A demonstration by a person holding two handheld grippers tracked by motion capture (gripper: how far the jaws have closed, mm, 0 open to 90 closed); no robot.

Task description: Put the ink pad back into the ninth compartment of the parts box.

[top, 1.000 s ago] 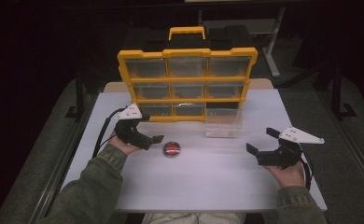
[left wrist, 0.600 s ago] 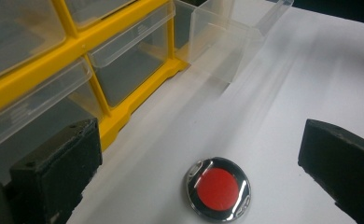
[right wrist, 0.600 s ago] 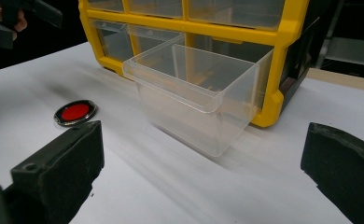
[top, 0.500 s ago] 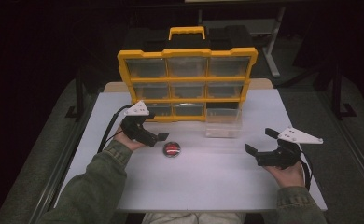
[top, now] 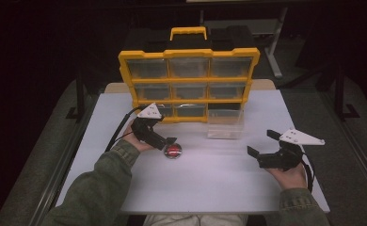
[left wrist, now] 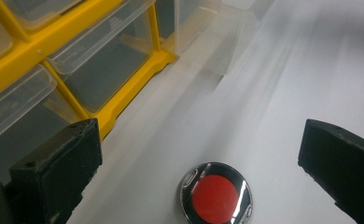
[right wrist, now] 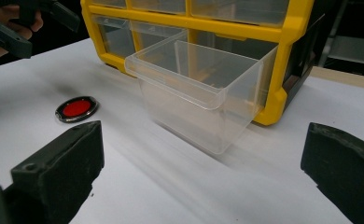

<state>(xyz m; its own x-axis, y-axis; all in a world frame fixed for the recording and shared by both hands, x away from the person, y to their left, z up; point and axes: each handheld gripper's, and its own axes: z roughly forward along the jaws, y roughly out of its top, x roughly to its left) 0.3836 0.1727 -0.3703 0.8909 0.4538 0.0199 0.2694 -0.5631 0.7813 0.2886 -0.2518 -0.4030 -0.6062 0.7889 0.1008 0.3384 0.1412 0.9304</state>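
Hands work at a white bench, each holding a two-jaw gripper. The left gripper, wrist bent and sleeve angled in from the near-left corner, points down toward a round red-faced disc lying on the bench just in front of the yellow drawer organiser; its jaws stand wide apart, astride the disc without touching it and holding nothing. The right gripper hovers level near the right edge, jaws also spread wide and empty, aimed toward the bench's middle. A clear plastic drawer stands pulled out at the organiser's lower right corner.
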